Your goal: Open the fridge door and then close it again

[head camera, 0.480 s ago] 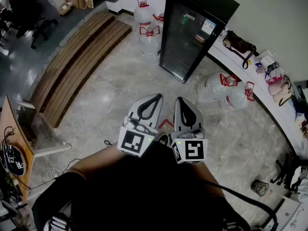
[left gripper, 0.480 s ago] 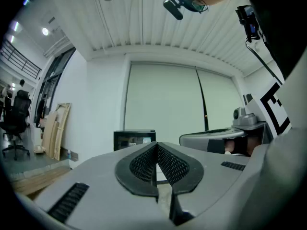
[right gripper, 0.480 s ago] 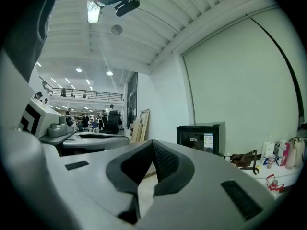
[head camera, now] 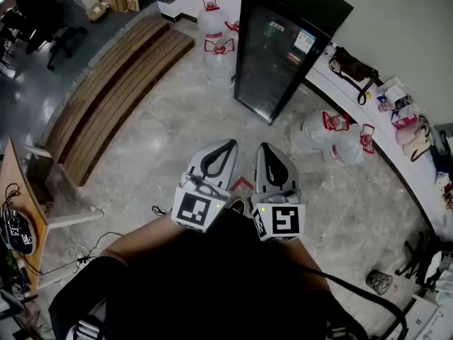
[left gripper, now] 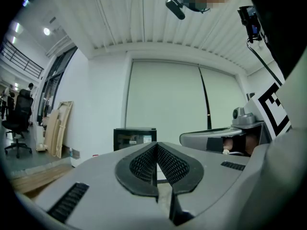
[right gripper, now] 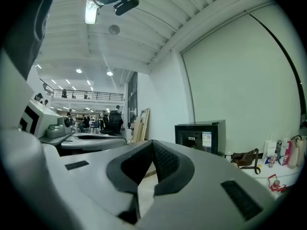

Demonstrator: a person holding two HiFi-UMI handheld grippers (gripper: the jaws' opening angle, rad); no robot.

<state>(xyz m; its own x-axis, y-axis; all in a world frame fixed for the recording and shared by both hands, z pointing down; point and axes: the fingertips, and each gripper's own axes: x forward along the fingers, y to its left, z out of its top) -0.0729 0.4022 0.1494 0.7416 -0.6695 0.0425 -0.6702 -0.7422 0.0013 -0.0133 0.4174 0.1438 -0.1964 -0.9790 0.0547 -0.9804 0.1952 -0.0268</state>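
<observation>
At 12 o'clock across the floor [head camera: 152, 129], well apart from both grippers, stands the black fridge [head camera: 283, 48], glass door shut. Left gripper [head camera: 226, 146] & right gripper [head camera: 266, 149] sit side by side approx mid-frame, level, aimed toward 12 o'clock. Both have jaws pressed together w/ nothing between them. Water jugs [head camera: 214, 30] at fridge's 9 o'clock, more jugs [head camera: 333, 137] at its 4 o'clock.

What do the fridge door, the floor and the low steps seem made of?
Fridge door: dark tinted glass, glossy, probably; contents show faintly through. Floor: polished stone or tile, grey veining, sheen. Low steps: brown wood planks, matte, plank lines visible.
</observation>
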